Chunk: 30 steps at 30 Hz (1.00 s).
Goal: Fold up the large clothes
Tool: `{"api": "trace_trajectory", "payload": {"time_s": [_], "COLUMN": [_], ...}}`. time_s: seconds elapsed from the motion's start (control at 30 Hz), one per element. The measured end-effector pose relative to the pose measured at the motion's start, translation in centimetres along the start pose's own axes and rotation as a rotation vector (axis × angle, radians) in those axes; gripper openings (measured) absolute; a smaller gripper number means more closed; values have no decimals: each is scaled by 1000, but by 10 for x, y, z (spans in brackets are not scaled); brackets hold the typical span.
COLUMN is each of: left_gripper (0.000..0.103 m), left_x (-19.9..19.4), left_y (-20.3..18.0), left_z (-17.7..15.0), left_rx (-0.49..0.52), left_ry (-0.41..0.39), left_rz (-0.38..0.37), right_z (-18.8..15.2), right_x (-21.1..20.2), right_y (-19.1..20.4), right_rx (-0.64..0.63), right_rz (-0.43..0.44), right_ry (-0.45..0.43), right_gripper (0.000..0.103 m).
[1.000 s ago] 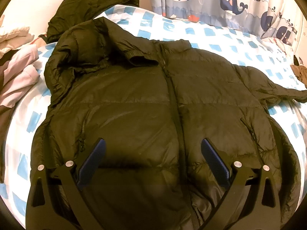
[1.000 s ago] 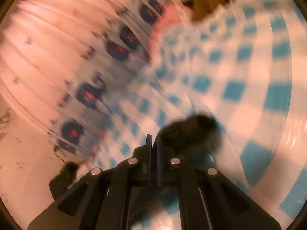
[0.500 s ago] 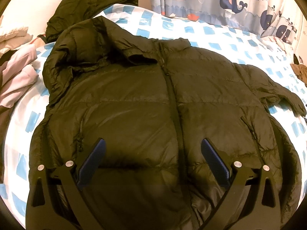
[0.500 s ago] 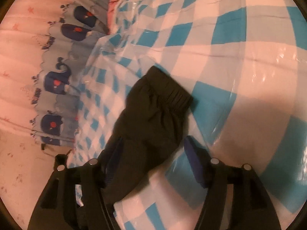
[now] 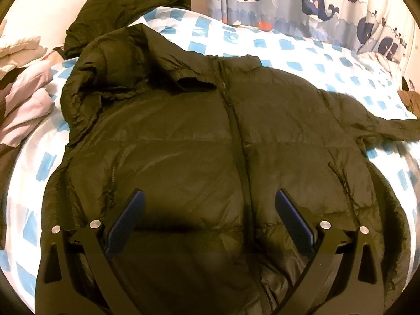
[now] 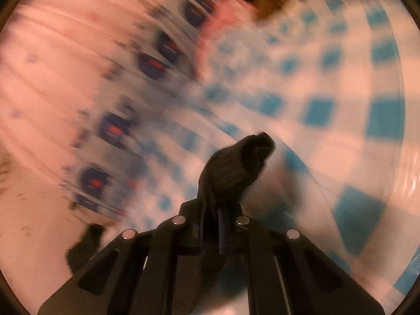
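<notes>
I see a blue-checked bed cover (image 5: 302, 52); a whale-print curtain (image 5: 288, 2) behind it; a pale wall (image 5: 47, 13); warm light.

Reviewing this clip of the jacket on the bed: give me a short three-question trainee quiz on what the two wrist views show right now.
1. True or false: the left gripper is clamped on the dark puffer jacket.
2. What is the right gripper pinching? A) the whale-print curtain B) the jacket's sleeve cuff C) the pink clothes
3. Fill in: the jacket lies front up, zipper closed, on a blue-and-white ______ cover.

Key
1. False: its jaws stand wide apart above the jacket front, holding nothing.
2. B: the jaws have just closed on the ribbed cuff, which sticks out past the fingertips.
3. Checked.
</notes>
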<state>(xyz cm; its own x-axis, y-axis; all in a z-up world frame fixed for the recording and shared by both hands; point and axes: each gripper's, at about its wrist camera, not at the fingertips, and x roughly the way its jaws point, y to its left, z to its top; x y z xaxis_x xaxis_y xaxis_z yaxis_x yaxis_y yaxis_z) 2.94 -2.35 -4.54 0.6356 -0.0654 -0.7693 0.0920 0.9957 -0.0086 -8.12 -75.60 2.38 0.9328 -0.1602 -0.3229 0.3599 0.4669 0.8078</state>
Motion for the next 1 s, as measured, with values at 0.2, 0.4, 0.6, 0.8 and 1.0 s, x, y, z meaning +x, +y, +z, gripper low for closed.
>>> {"api": "trace_trajectory", "payload": {"time_s": [0.2,0.4,0.6,0.8,1.0], "left_gripper": [95,95,95,95,95], "left_x": [-7,-33,-42,-52,-61], "left_y": [17,60,115,155,190], "left_z": [-1,1,2,0,-4], "left_rx": [-26,-132,-300,-380,-436], "left_ry": [5,-50,-39,-64,-90], "left_rz": [-1,-42,-127,-126,-123], "right_z": [-12,-22,-36,-126,-273], "right_x": [9,6,20,68,130], "right_y": [-43,5,166,306,393], "right_rx": [121,106,-113,-252,-342], "right_rz": [-176,-103,108,305,423], "right_ry": [61,35,47,203,409], "right_gripper": [9,9,9,9,9]}}
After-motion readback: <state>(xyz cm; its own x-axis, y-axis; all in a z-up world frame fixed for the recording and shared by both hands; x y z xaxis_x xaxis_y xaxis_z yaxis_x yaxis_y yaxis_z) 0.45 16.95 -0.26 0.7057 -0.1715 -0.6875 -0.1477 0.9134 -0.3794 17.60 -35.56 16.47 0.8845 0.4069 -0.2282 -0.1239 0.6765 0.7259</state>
